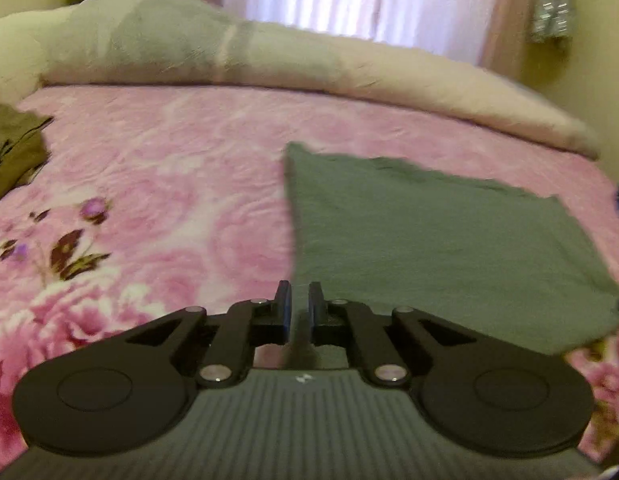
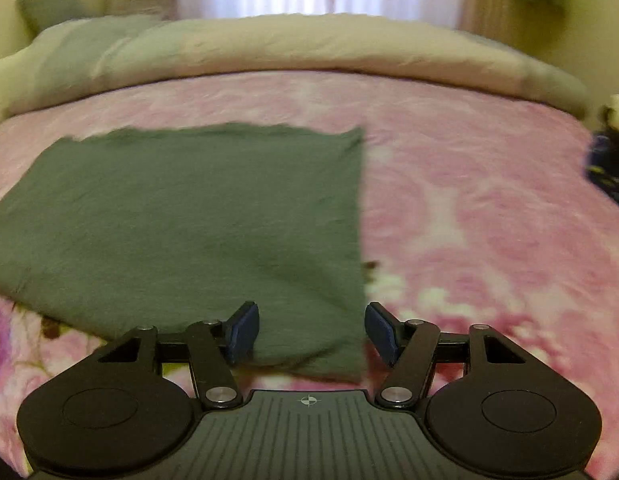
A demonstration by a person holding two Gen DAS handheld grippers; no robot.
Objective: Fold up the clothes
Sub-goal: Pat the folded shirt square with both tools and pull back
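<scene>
Fingers of left gripper (image 1: 299, 304) nearly closed, seemingly pinching the green garment's (image 2: 197, 216) near-left corner; right gripper (image 2: 311, 332) wide open, empty, straddling its 5 o'clock corner on the bed (image 2: 489, 208): mid-fold or final smoothing, undecidable.

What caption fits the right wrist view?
Open right tool poised over the near corner of a green cloth on pink bedspread.

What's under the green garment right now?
The green garment lies flat on the pink floral blanket, which shows all around it. Anything beneath its middle is covered; I see no lump there.
</scene>
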